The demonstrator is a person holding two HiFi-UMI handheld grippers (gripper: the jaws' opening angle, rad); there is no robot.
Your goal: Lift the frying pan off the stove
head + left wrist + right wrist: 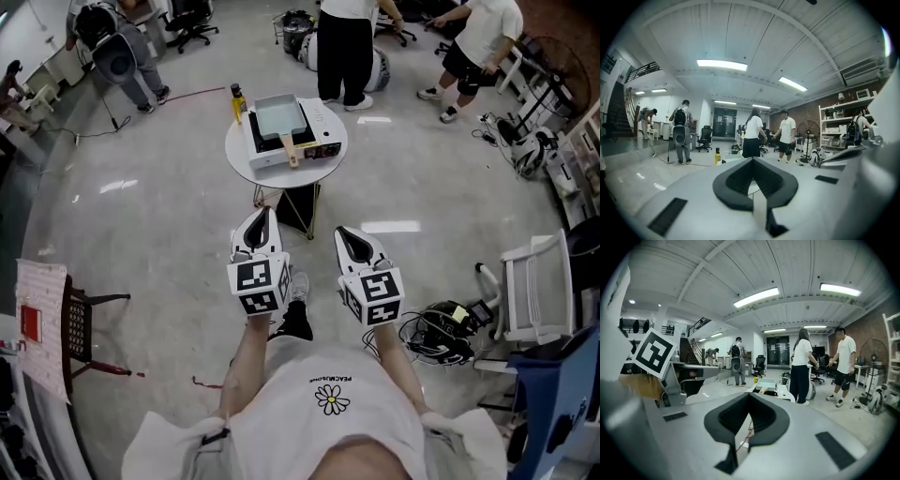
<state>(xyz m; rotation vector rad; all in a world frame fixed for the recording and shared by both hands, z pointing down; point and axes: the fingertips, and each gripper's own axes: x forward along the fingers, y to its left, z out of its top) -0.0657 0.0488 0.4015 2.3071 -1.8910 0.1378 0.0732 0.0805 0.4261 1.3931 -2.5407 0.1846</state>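
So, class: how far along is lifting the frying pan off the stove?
Nothing done: the frying pan sits on the stove on the round table. Nothing in hand: left claw and right claw are shut, empty, well short of it. Remaining: approach, grip the handle, lift.

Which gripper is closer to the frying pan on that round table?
Left. The left gripper points almost straight at the frying pan, stopping short of the round table. The right gripper is slightly further back and off to the right. Neither touches the pan.
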